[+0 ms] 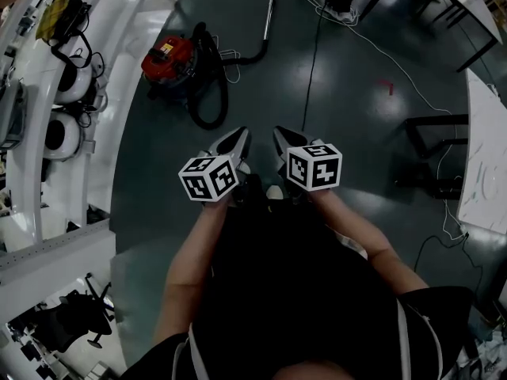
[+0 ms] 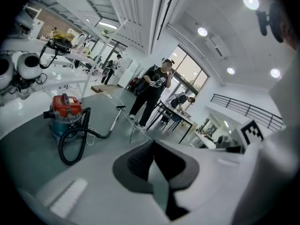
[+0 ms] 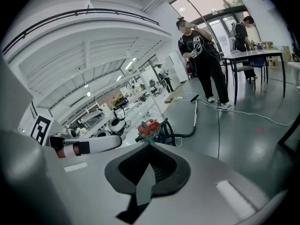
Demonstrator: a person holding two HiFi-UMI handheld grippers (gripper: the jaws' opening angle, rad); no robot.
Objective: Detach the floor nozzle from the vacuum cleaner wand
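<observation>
The left gripper [image 2: 152, 143] has its grey ribbed fingers [image 2: 138, 159] pressed together with nothing between them; the right gripper [image 3: 149, 147] shows the same, its fingers [image 3: 161, 165] together and empty. In the head view both grippers are held side by side over the floor, left gripper [image 1: 240, 135] and right gripper [image 1: 279, 133] near each other but apart; each carries a white cube with black square markers, the left cube [image 1: 208, 177] and the right cube [image 1: 314, 166]; bare forearms [image 1: 190, 252] run back from them to a dark-clothed torso.

Beyond the fingertips lies the glossy dark grey floor [image 1: 348, 93]; well ahead on it sits the red-topped canister vacuum cleaner [image 1: 168, 60] with a teal body, well apart from both grippers; its thick black hose [image 1: 210, 93] loops beside it and leads to the slim silver metal wand [image 1: 270, 10], which lies along the floor pointing away. The small black floor nozzle [image 3: 194, 97] sits on the wand's far end, attached, close to the feet of a standing person in black clothes [image 3: 201, 55]; the left gripper view shows the same nozzle [image 2: 121, 107] and wand [image 2: 115, 121]. Thin white cables [image 1: 372, 42] trail across the floor near there; a white counter [image 1: 36, 165] with round white devices runs along the left.
</observation>
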